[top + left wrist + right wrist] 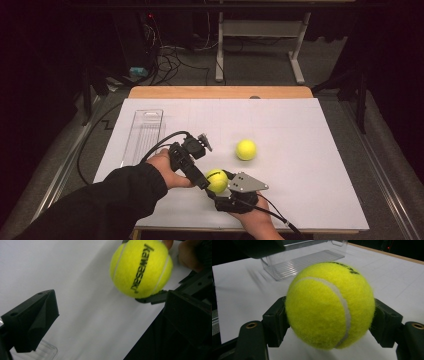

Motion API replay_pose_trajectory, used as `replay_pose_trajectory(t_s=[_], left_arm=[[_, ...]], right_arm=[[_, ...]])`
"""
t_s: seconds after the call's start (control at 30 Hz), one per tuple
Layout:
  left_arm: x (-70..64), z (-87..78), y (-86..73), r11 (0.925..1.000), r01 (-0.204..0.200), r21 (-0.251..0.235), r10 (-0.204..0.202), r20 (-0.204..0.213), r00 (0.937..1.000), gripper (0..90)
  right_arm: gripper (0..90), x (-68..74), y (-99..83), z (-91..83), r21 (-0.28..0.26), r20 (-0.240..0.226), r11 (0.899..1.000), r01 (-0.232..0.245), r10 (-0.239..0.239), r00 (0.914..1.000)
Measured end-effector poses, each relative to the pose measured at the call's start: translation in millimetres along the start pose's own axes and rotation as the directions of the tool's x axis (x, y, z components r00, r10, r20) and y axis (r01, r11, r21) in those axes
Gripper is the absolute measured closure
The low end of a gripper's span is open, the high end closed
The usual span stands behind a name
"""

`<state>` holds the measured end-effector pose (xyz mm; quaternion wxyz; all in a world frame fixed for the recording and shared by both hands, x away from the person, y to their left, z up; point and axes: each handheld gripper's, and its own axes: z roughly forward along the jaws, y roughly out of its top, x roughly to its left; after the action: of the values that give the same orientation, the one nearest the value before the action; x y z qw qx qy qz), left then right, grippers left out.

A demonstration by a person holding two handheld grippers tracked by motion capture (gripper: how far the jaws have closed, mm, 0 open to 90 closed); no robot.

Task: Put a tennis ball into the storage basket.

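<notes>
White sheet-covered table [300, 200]; clear ribbed plastic tray [142, 136] lies along its left edge, long axis running near to far. Second yellow felt tennis ball [246, 149] sits loose mid-surface, well apart from both tongs. My right gripper [223, 184], near the front edge, pinches the yellow felt tennis ball with black lettering [329, 305], one jaw on each side. My left gripper [199, 176] is spread, just beside that ball on its left, between ball and tray, likely the nearer hand for a handover.

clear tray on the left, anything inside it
The clear tray looks empty: its ribbed floor shows through. Its near end is hidden behind the left gripper and cable.
</notes>
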<state>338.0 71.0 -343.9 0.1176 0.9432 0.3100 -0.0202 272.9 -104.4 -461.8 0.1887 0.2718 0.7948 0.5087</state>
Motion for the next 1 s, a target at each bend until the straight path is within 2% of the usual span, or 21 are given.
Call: replay_pose_trajectory(t_s=[0.17,0.23,0.33,0.37,0.4,0.5,0.6,0.77,1.0], left_arm=[[-2.6,3.7,3.6,0.9999,-0.002,0.011,0.002,0.000,1.0000,0.9],[-3.1,6.2,5.1,0.9999,-0.003,0.017,0.003,0.001,1.0000,0.9],[-4.3,10.5,7.2,0.9997,-0.004,0.026,0.004,0.009,1.0000,0.9],[-4.5,12.1,7.8,0.9996,-0.003,0.028,0.002,0.017,0.9999,0.9],[-4.7,13.8,8.5,0.9994,-0.002,0.035,0.001,0.021,0.9998,0.9],[-5.9,19.9,10.1,0.9989,0.005,0.046,-0.007,0.035,0.9994,1.1],[-6.5,25.4,11.5,0.9984,0.013,0.055,-0.016,0.053,0.9985,2.0],[-7.4,32.3,13.5,0.9975,0.022,0.068,-0.027,0.072,0.9970,7.0],[-8.2,33.5,15.1,0.9972,0.020,0.072,-0.028,0.109,0.9936,21.4]], right_arm=[[27.0,5.8,1.4,6.2,-0.014,-0.012,1.000,0.009,-0.009,0.9999],[27.0,8.4,2.0,8.5,-0.018,-0.019,1.000,-0.003,0.002,0.9998],[27.0,11.8,2.9,10.6,-0.020,-0.026,1.000,0.014,-0.014,0.9995],[27.0,13.0,3.0,10.5,-0.021,-0.030,1.000,0.003,-0.003,0.9995],[27.0,12.2,3.1,10.7,-0.024,-0.032,0.999,0.025,-0.026,0.9991],[27.0,13.5,3.2,9.6,-0.023,-0.028,1.000,0.004,-0.005,0.9996],[27.0,12.6,3.1,10.1,-0.038,-0.034,0.999,0.013,-0.014,0.9993],[27.0,13.1,3.8,8.6,-0.039,-0.027,0.999,0.011,-0.012,0.9996],[26.9,12.8,3.8,9.0,-0.055,-0.018,0.998,0.005,-0.006,0.9998]])
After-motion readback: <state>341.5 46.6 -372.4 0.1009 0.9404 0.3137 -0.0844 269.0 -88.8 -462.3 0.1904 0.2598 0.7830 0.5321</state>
